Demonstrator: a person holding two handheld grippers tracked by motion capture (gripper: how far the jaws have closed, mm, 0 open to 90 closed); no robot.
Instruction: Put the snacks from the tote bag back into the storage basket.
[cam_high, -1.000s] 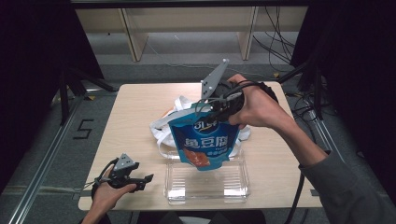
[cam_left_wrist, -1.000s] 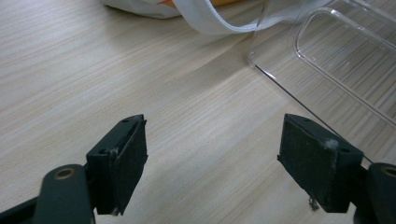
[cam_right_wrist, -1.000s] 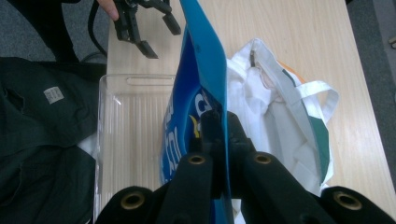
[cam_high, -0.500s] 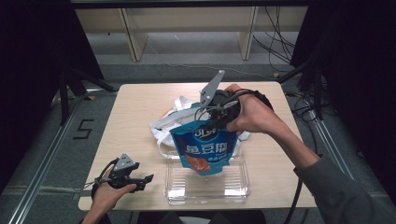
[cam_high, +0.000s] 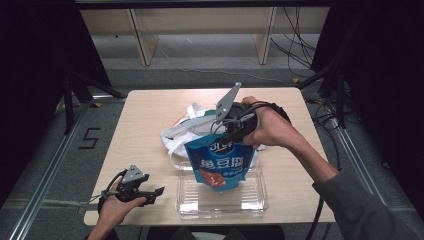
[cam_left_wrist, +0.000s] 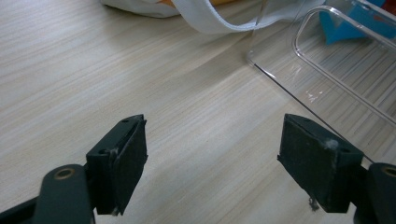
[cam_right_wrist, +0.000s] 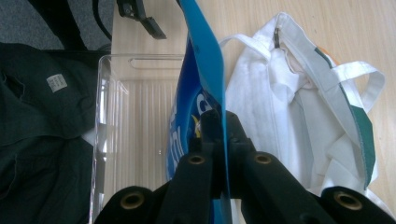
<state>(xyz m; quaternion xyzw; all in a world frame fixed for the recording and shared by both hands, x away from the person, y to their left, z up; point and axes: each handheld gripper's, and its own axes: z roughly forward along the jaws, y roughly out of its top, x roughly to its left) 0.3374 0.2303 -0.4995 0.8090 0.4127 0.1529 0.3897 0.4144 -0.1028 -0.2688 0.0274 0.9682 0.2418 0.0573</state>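
My right gripper (cam_high: 231, 131) is shut on the top edge of a blue snack pouch (cam_high: 220, 165), which hangs with its lower end inside a clear plastic tray (cam_high: 250, 202). In the right gripper view the jaws pinch the pouch's blue edge (cam_right_wrist: 208, 60) above the tray (cam_right_wrist: 107, 121). A white cloth tote bag (cam_high: 192, 125) lies crumpled behind the pouch. At the table's front left my left gripper (cam_high: 152, 192) rests open in a hand. Its pads (cam_left_wrist: 123, 161) stand wide apart over bare wood in the left gripper view, short of the tray's corner (cam_left_wrist: 280, 79).
The wooden table (cam_high: 150, 115) has open surface at the left and back. Cables (cam_high: 320, 120) trail off its right side. Dark floor and shelf legs lie beyond the far edge. A dark sleeve (cam_right_wrist: 42, 135) shows past the tray in the right gripper view.
My right gripper has sunk with the pouch, bringing its lower end down into the tray. The left gripper has stayed where it was.
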